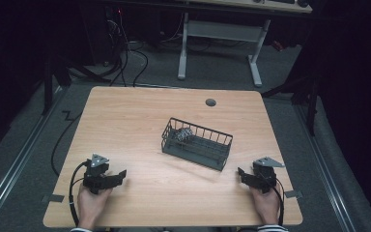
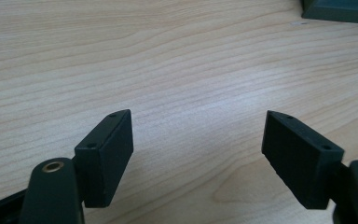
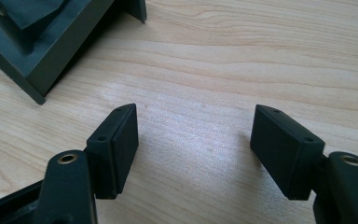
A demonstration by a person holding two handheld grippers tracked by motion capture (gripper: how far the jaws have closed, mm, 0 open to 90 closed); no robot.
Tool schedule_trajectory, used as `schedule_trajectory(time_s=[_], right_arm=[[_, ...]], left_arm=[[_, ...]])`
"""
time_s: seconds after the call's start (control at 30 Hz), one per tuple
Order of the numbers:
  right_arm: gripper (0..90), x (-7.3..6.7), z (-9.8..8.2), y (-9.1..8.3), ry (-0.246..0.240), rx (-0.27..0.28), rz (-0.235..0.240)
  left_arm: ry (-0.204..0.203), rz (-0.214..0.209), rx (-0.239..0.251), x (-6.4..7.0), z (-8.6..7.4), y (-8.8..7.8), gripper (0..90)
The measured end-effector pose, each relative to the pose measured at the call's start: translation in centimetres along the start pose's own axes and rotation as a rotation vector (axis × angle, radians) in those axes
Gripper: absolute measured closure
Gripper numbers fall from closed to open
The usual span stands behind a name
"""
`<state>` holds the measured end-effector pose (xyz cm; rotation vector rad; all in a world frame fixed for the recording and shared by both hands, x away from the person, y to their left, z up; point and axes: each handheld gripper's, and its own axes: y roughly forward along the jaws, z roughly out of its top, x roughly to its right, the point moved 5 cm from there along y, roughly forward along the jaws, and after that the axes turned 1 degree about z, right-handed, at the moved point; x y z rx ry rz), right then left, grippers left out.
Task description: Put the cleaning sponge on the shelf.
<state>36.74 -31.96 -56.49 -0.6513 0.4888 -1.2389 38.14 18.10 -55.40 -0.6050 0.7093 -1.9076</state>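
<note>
While both hands rest low at the near edge of the desk, a dark wire basket sits a little right of the middle of the wooden top, set at a slant, long and shallow, with thin upright bars round its walls and a solid darker base. Something small and pale grey with a meshed look lies inside at its left end; I cannot tell what it is. The left gripper lies near the desk's left front, its fingers pointing right towards the basket, standing apart with only bare wood between them. The right gripper lies just beside the basket's near right corner, pointing left, fingers likewise spread and holding nothing. Each hand grips its tool from behind, wrists close to the desk edge
</note>
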Motion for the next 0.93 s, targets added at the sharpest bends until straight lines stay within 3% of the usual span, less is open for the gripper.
schedule_trajectory(time_s=[0.33,0.47,0.53,0.57,0.93], right_arm=[[32.3,0.0,0.0,0.0,0.0,0.0,0.0],[32.3,0.0,0.0,0.0,0.0,0.0,0.0],[32.3,0.0,0.0,0.0,0.0,0.0,0.0],[32.3,0.0,0.0,0.0,0.0,0.0,0.0],[32.3,0.0,0.0,0.0,0.0,0.0,0.0]], left_arm=[[0.026,0.047,-0.008,-0.3,-0.5,1.1,25.6],[0.034,0.06,0.006,-0.4,-0.5,1.3,25.8],[0.061,0.087,0.025,-0.4,-0.7,1.5,25.7],[0.061,0.085,0.043,-0.4,-0.7,1.6,24.5],[0.05,0.094,0.043,-0.3,-0.8,1.6,23.3]])
